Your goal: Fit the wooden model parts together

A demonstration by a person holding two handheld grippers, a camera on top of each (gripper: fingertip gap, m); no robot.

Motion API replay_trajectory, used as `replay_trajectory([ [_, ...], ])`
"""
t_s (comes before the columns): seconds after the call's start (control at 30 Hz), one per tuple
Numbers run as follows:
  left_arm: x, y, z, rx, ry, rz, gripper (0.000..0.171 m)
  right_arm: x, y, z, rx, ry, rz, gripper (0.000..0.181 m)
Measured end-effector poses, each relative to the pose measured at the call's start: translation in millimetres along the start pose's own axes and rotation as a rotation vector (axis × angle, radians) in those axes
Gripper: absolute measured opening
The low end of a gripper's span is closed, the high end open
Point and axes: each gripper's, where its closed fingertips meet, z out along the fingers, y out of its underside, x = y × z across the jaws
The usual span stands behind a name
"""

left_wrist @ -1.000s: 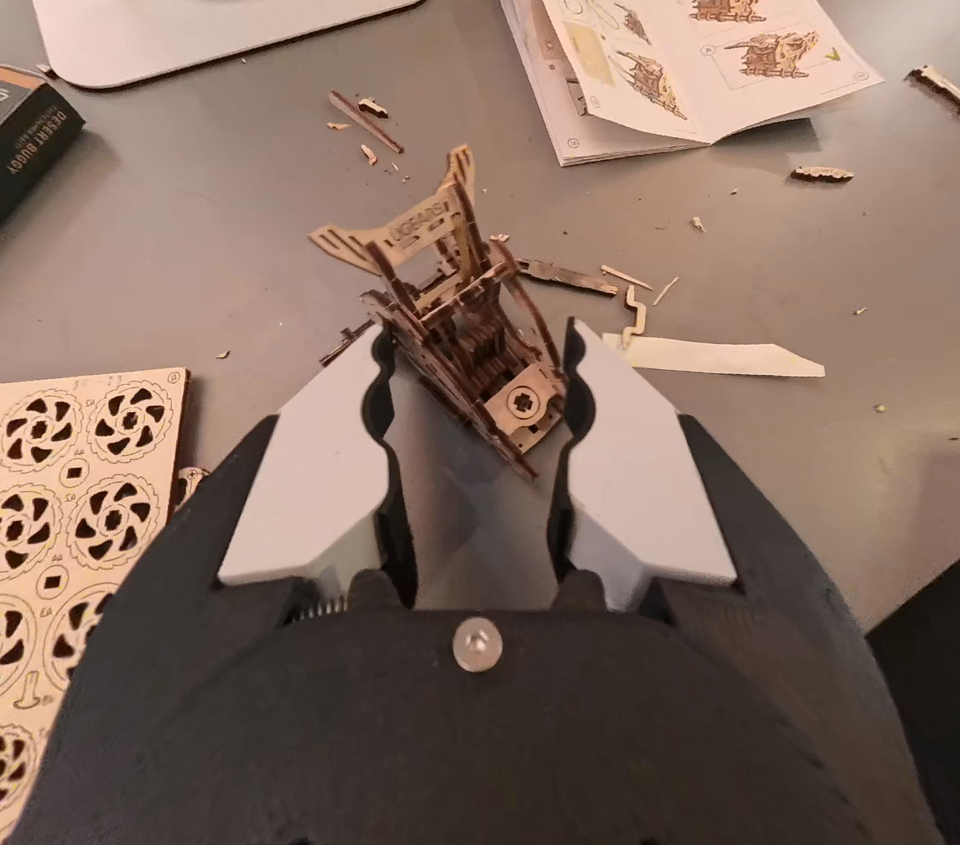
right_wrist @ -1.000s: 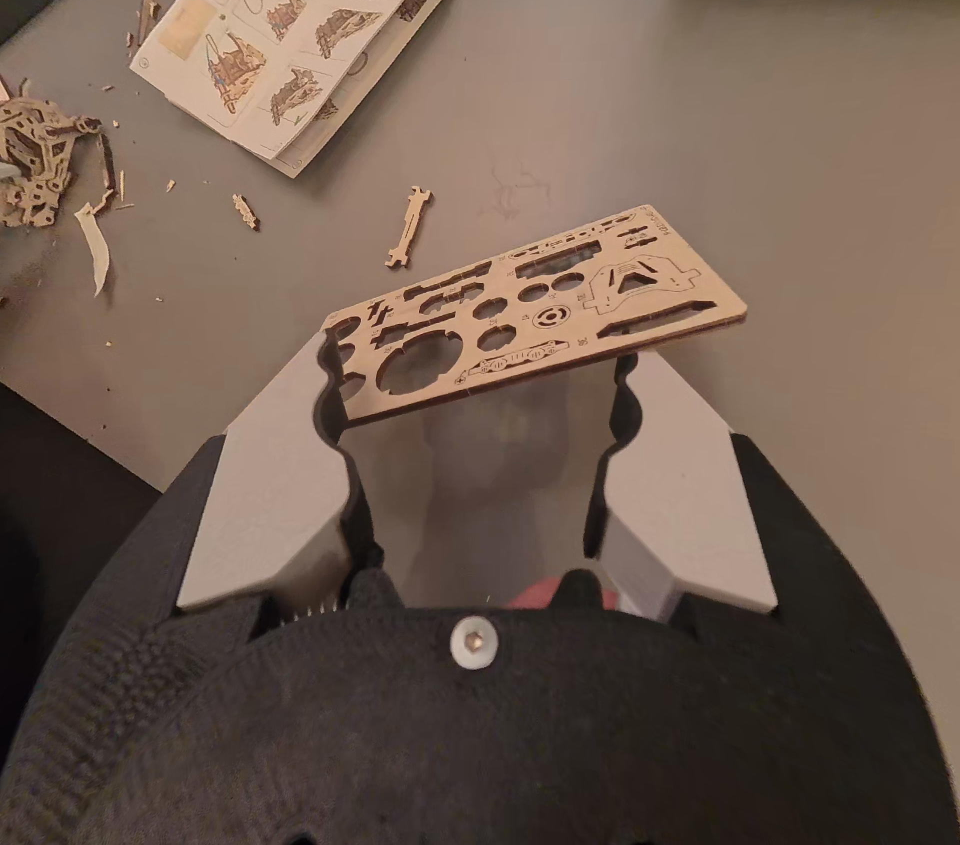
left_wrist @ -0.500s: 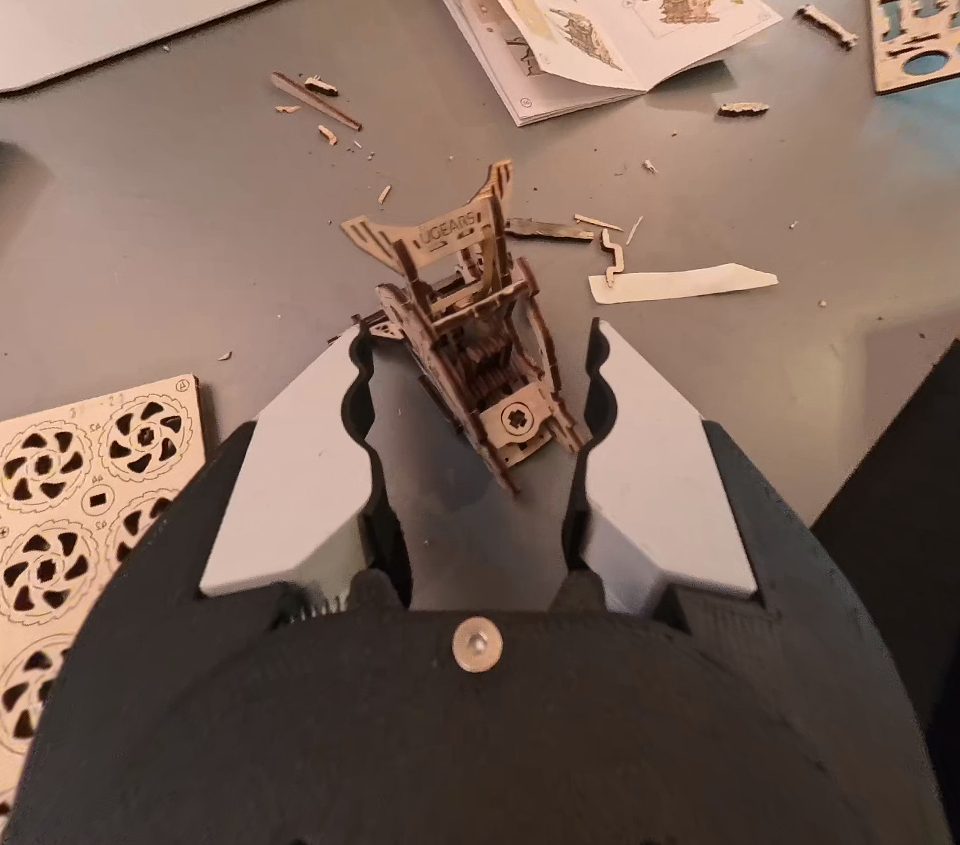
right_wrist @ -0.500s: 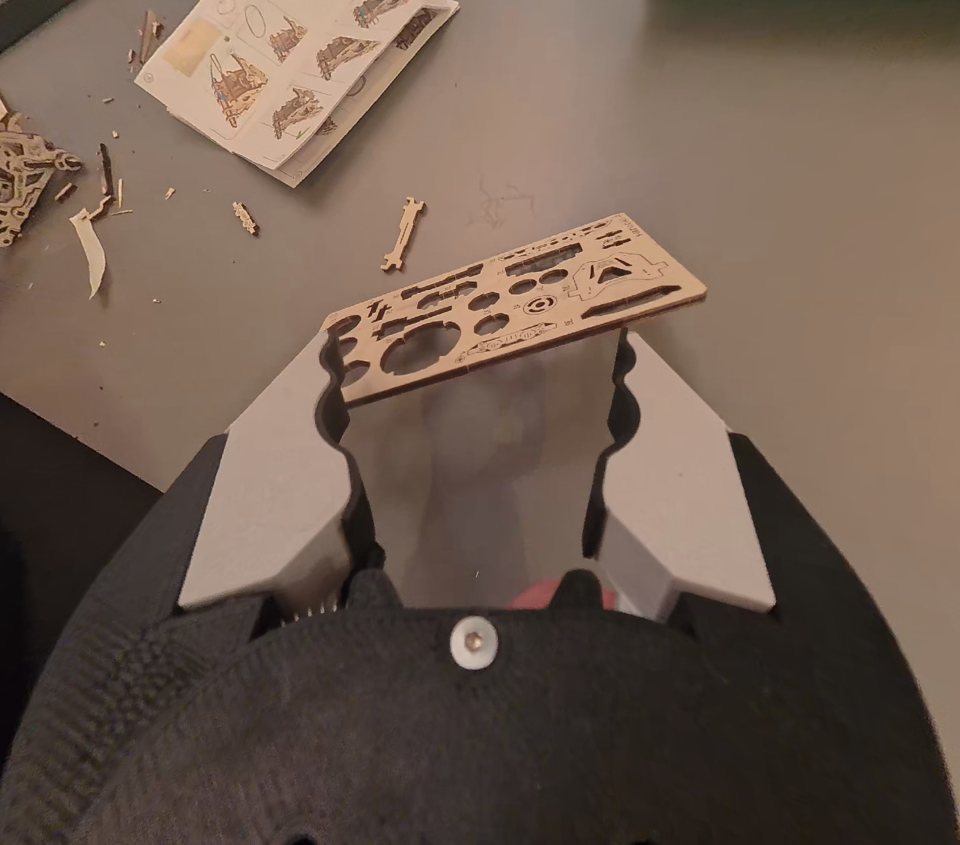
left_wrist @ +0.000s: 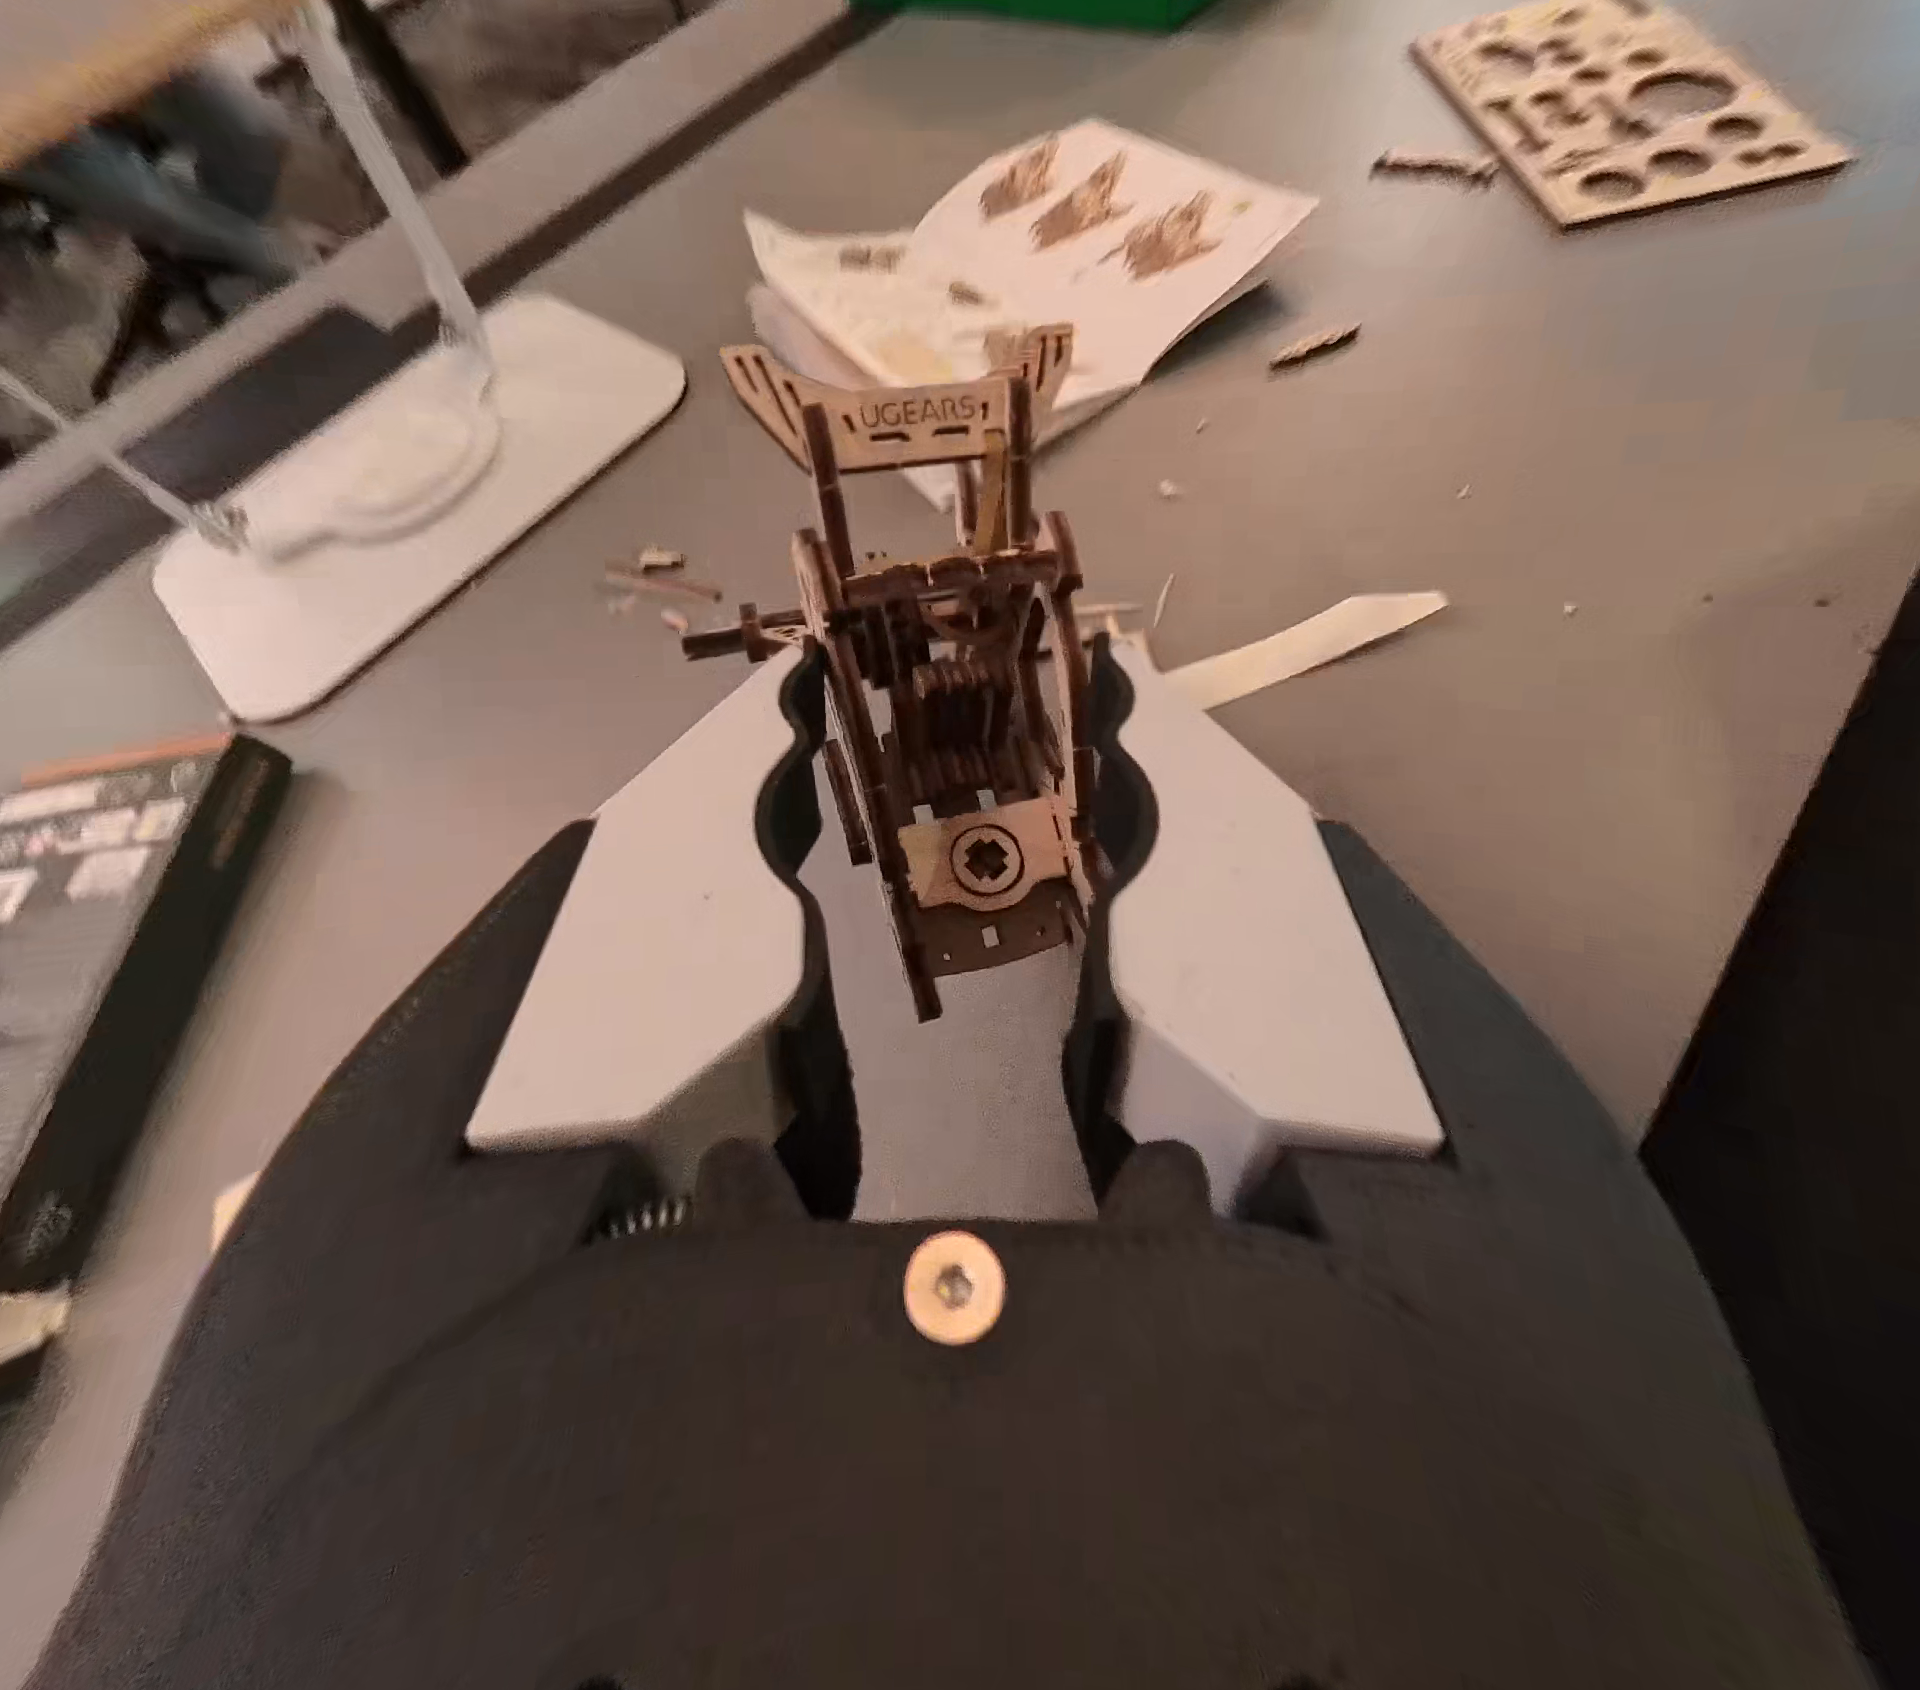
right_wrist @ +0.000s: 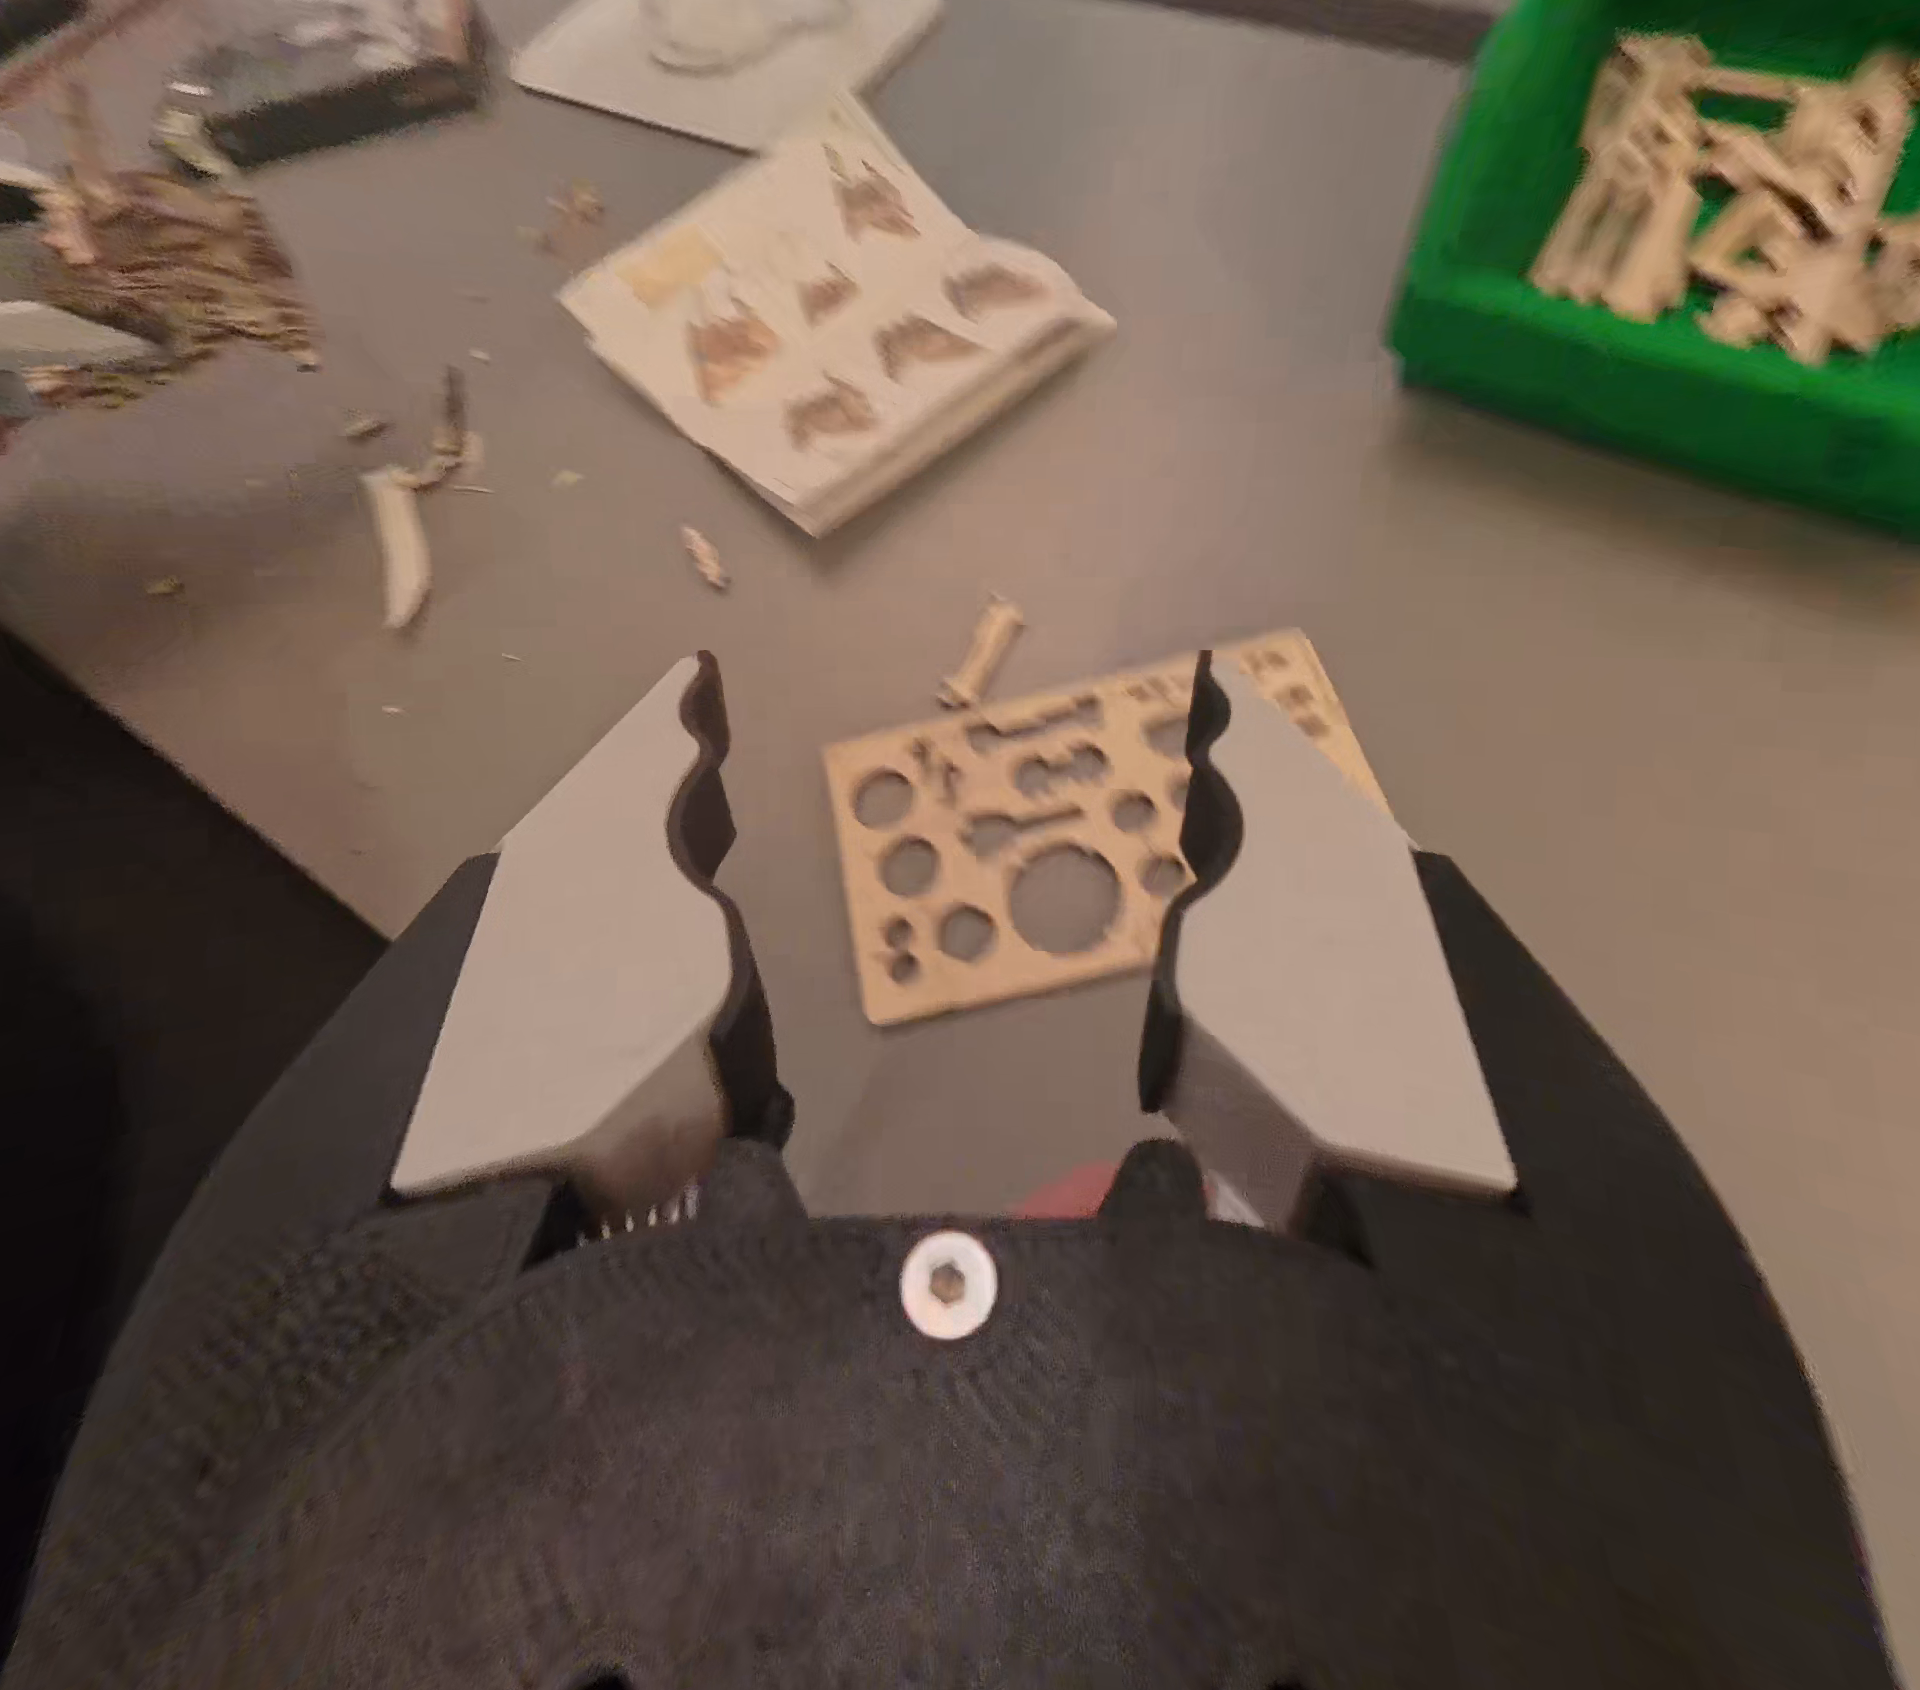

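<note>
My left gripper (left_wrist: 951, 684) pinches one half-built brown wooden model (left_wrist: 935, 705); my right fingers (right_wrist: 1299, 892), spread and empty, partly hide one perforated plywood sheet (right_wrist: 1018, 851); blurred wooden pieces fill one green bin (right_wrist: 1662, 352).

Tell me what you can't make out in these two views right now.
- Green bin, right wrist view: cut off by the right edge, and motion blur smears the wooden pieces inside.
- Punched wooden sheet, right wrist view: its right part is hidden behind a finger of the right gripper.
- Wooden model, left wrist view: its side faces are covered by the left gripper.
- Black box, left wrist view: cut off by the left edge.
</note>
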Motion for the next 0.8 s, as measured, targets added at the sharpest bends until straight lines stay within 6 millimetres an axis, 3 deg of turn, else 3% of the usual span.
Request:
replay_trajectory([
  [0.2,19,-44,-14,0.17,0.094,0.097,0.047,-111,-50,27,0.075,-0.32,-0.234,0.075],
  [0.37,33,-89,-36,0.297,0.194,0.105,0.047,-183,-68,50,0.118,-0.55,-0.372,0.073],
  [0.63,53,-122,-59,0.393,0.378,0.052,0.046,-241,-107,52,0.247,-0.776,-0.508,0.07],
  [0.8,65,-134,-65,0.441,0.5,0.023,0.046,-269,-111,51,0.246,-0.94,-0.547,0.065],
])
